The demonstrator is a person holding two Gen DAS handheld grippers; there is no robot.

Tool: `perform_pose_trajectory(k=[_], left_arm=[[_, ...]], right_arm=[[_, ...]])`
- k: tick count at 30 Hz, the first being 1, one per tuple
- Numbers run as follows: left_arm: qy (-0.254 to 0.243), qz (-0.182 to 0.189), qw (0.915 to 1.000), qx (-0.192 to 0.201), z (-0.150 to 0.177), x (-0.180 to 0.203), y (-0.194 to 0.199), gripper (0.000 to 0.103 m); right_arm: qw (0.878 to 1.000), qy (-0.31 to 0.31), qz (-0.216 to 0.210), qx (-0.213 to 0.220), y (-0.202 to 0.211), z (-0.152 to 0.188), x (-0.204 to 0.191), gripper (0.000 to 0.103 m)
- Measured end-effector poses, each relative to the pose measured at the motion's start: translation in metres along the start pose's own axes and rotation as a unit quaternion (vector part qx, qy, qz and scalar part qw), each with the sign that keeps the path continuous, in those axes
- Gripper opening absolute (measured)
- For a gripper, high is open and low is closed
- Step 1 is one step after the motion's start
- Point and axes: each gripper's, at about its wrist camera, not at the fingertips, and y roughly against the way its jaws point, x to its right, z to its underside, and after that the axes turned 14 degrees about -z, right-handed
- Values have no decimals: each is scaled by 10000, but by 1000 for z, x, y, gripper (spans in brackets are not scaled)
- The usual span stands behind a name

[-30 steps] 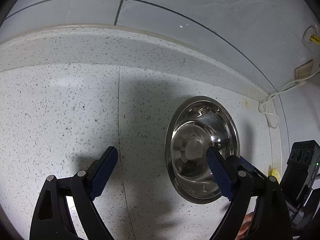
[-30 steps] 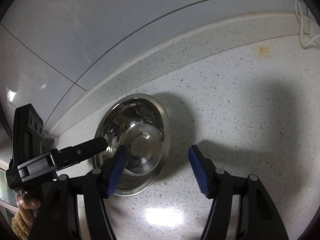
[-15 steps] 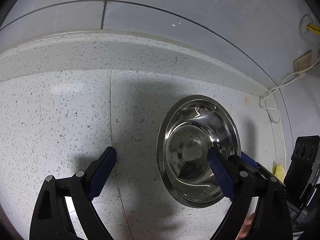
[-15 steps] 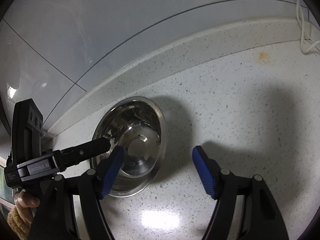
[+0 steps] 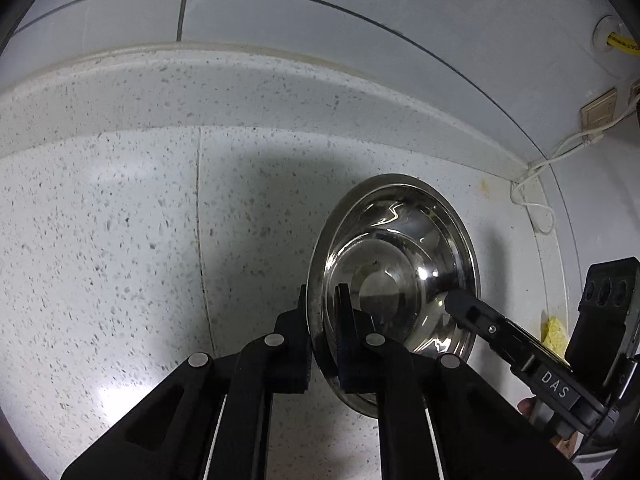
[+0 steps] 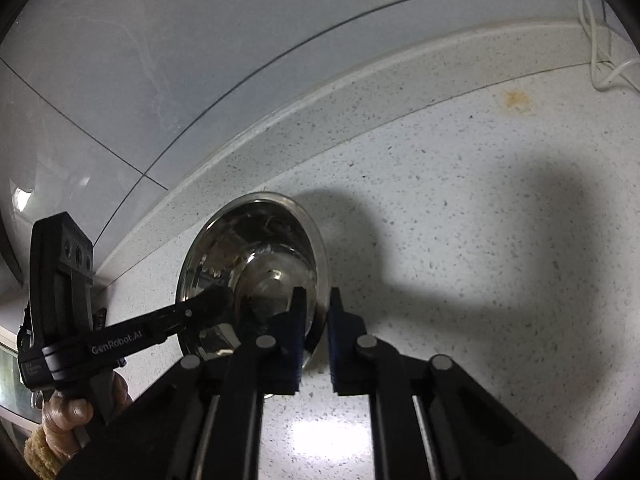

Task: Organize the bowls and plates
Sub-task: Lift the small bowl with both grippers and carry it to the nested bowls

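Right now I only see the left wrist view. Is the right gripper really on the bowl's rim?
Observer: Yes. The right gripper has just closed, one pad inside the bowl, one outside, with the rim between them.
Operator: And my left gripper, seen from that side?
Observer: The left gripper has just closed too, on the opposite rim. A hand with a fuzzy yellow cuff holds it.
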Motion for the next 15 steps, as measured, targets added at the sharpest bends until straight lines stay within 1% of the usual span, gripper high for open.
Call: perform_pose_trajectory(k=[4,7,11,15], left_arm=[[16,46,10000,29,5,1,13,6],[-34,39,10000,83,11,5,36,6],[22,187,9997,155,24,9,75,6],[18,404,9986,340,49,12,131,6]], right_arm=[[10000,-68,56,-36,6,5,-6,8],[10000,-55,21,-9,21,8,-19,8],[9999,69,21,104,55,16,-51,8],[9991,287,5,308,98,33,-92,8]])
